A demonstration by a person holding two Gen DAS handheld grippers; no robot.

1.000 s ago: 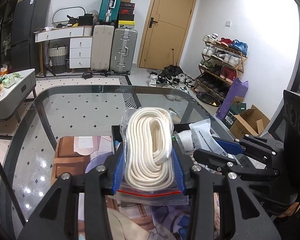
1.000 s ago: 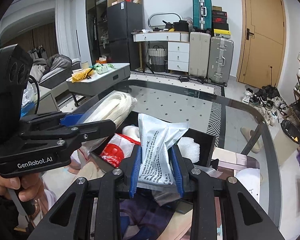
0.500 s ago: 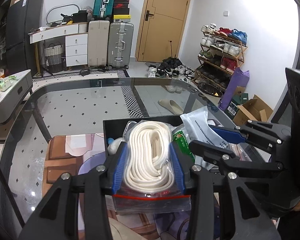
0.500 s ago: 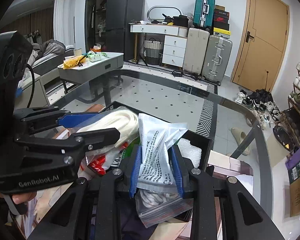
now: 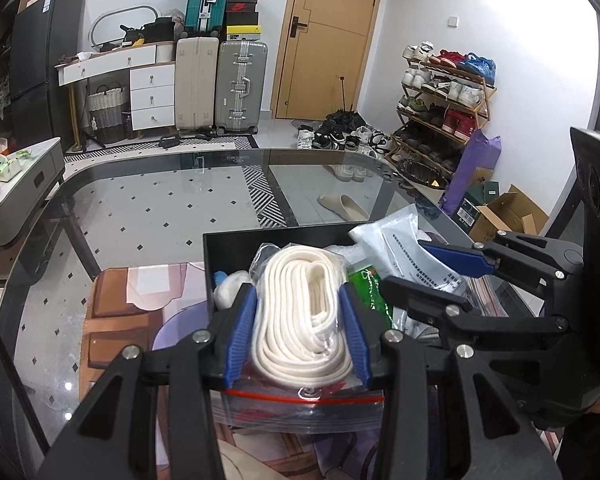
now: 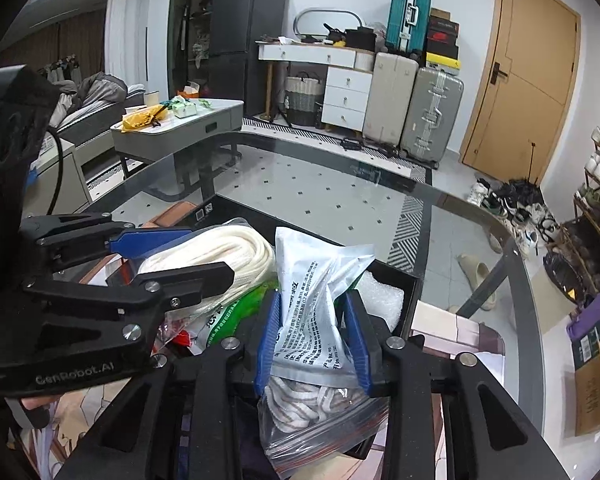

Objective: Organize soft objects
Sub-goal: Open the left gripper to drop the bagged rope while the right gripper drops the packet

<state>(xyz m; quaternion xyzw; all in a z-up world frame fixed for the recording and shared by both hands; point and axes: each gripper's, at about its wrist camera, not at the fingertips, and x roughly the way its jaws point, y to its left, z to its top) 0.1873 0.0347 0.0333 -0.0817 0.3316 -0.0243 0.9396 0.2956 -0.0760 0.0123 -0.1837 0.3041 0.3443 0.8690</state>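
Rope bag (image 5: 304,320) looks light and soft, slippery in its plastic; left gripper (image 5: 298,334) squeezes its middle above the black box (image 5: 260,240). Right gripper (image 6: 312,338) clamps a printed pouch (image 6: 312,292) just right of it.

The room is evenly and brightly lit, the light strongest at far right, where the plain white wall (image 5: 512,36) washes out. The dark-rimmed glass tabletop (image 5: 172,208) carries pale sheen and faint reflections. Both fisheye views bow straight lines, and their corners fall to black. Near things stay sharp; shadows are soft.
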